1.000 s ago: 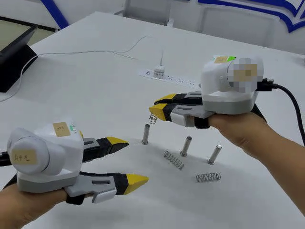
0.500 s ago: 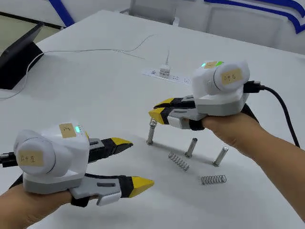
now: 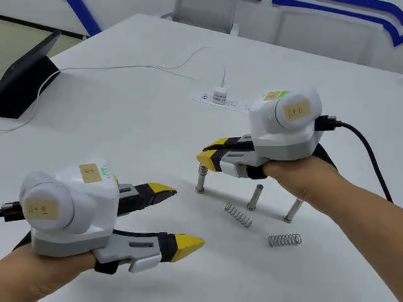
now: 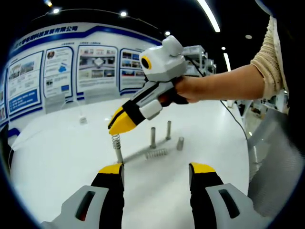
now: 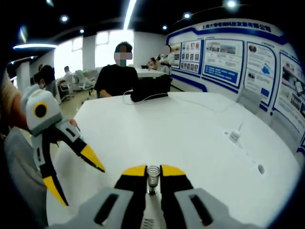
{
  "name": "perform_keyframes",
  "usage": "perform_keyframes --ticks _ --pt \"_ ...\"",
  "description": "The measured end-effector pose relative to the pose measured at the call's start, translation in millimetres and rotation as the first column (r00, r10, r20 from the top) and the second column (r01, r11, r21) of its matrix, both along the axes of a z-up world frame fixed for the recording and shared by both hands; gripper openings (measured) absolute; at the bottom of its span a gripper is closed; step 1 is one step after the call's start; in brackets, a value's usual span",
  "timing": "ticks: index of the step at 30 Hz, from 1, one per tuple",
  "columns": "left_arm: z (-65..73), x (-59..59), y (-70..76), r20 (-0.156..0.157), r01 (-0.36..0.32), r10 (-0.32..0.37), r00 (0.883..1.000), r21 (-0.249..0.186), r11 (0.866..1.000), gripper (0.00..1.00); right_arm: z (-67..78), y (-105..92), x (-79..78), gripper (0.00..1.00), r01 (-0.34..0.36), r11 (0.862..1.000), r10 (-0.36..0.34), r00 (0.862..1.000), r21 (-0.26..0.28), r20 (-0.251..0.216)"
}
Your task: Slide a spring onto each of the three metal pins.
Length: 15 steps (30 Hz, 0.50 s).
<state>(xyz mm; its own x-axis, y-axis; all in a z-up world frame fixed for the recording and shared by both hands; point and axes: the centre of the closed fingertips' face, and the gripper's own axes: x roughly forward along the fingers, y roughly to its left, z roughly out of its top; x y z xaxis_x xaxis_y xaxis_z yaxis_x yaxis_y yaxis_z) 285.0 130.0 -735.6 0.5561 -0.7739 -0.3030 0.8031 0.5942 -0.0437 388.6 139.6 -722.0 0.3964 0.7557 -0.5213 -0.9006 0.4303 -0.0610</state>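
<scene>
Right tongs (image 3: 206, 153) pinch a spring (image 3: 202, 170) capping the pin (image 3: 199, 184) beneath their tips; left tongs (image 3: 184, 214) gape, idle. Released while tilted, the spring may jam or flick off.

The left gripper (image 3: 184, 214) and the right gripper (image 3: 204, 158) share one livery: white housings with tan paper labels, grey and black jaws and yellow tips, with a green patch on top of the right one. The table (image 3: 126, 126) is plain white, while the pins (image 3: 255, 197), the loose springs (image 3: 284, 240) and the spring (image 5: 152, 177) at the right gripper's tips are silvery grey metal. A white power strip (image 3: 208, 98) trails a thin white cord (image 3: 126, 67), the right gripper's cable (image 3: 368, 157) is black, and the wall posters (image 4: 33, 71) are blue and white.
</scene>
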Motion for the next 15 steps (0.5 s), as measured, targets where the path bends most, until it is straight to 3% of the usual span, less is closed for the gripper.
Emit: perform_keyframes --ticks 15 --pt "-3.1 0.0 1.9 -0.013 -0.003 0.003 1.0 0.005 1.0 0.55 -25.7 -1.8 4.2 0.12 0.031 1.0 -0.031 0.999 -0.005 -0.033"
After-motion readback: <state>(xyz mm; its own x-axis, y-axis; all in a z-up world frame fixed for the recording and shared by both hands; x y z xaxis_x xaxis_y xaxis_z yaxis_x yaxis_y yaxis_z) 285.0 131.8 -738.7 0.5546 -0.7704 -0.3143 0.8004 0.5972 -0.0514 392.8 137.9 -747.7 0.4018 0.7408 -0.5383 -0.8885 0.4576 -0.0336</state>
